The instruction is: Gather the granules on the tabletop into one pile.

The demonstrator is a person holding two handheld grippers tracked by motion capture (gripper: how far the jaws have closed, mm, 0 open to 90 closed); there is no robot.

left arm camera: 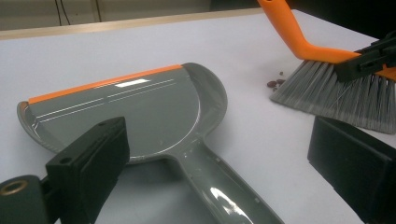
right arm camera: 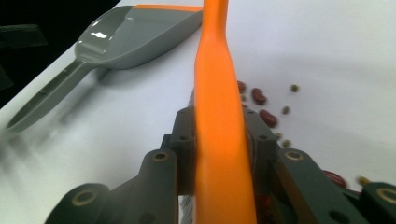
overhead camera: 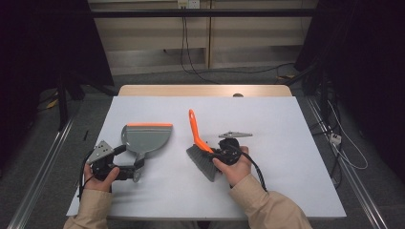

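A grey dustpan (overhead camera: 145, 135) with an orange lip lies flat on the white table, its handle (left arm camera: 224, 186) pointing toward the person. My left gripper (overhead camera: 133, 168) is open, a jaw on each side of that handle, and neither pad touches it. A brush with an orange handle (overhead camera: 193, 126) and grey bristles (overhead camera: 200, 161) stands tilted at mid-table, bristles on the surface. My right gripper (overhead camera: 216, 153) is shut on the brush where handle meets head; in the right gripper view the handle (right arm camera: 219, 93) runs up between the jaws. Several red and small greenish beans (right arm camera: 259, 97) lie scattered beside the bristles (left arm camera: 327, 88).
The white table top (overhead camera: 286, 124) has bare room at the right and along the far edge. A wooden table edge (overhead camera: 205, 90) shows behind it. Dark stands and cables flank both sides on the floor.
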